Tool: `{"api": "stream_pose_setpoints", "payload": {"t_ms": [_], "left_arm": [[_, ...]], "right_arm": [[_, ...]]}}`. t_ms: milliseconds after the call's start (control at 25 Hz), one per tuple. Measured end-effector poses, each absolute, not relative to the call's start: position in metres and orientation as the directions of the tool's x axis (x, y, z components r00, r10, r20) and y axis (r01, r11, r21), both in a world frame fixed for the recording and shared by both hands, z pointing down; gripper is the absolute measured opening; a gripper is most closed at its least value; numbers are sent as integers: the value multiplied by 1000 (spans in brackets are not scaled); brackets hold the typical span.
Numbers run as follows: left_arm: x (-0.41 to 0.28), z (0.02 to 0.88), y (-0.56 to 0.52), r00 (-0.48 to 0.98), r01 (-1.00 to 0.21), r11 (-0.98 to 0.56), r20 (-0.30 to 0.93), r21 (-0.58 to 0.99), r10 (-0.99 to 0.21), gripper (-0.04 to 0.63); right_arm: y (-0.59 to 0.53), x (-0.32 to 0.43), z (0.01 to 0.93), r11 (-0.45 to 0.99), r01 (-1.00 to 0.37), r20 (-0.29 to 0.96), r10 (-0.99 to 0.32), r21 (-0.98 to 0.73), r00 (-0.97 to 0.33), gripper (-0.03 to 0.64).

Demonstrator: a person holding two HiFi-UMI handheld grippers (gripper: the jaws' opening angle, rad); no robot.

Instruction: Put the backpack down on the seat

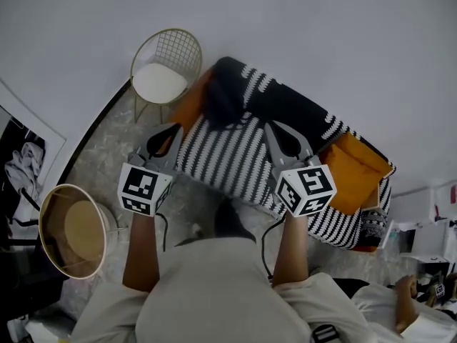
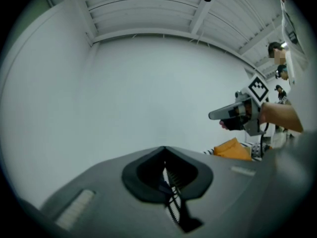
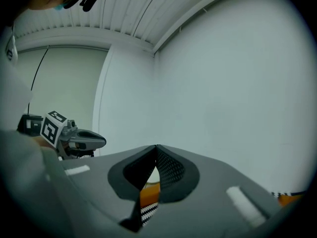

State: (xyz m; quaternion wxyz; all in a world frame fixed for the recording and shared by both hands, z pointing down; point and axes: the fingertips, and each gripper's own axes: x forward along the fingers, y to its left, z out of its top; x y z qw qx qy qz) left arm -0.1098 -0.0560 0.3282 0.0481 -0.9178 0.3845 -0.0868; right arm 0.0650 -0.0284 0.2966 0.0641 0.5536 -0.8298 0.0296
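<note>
Backpack (image 1: 224, 100), black soft fabric, apparently already lying on black-and-white striped blanket-covered sofa seat (image 1: 221, 159), clear of both tools. Left gripper (image 1: 171, 133) and right gripper (image 1: 273, 128): jaws closed, nothing held. Placement looks done; only pulling away left.

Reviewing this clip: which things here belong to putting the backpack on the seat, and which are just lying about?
Job: black backpack; striped sofa; left gripper and right gripper, both shut.
Lying about: wire chair; round side table; orange cushions; picture by the wall.
</note>
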Motion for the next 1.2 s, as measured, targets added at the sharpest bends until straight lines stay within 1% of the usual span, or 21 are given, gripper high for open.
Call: {"api": "stream_pose_setpoints", "payload": {"t_ms": [280,640,1000,1200], "left_arm": [[-109,313,-33,700,-692,-702,82,-171,-710,3],[-115,301,-13,701,-692,-698,61,-184,-710,3],[-113,285,3,711,-678,-703,53,-214,-702,3],[-109,271,4,721,-673,-708,24,-215,-692,3]], "right_arm": [[0,53,281,414,-910,111,-906,37,-408,6],[23,32,275,452,-888,112,-890,83,-442,6],[34,29,260,448,-887,98,-893,115,-438,6],[36,27,255,453,-884,95,-891,113,-444,6]]}}
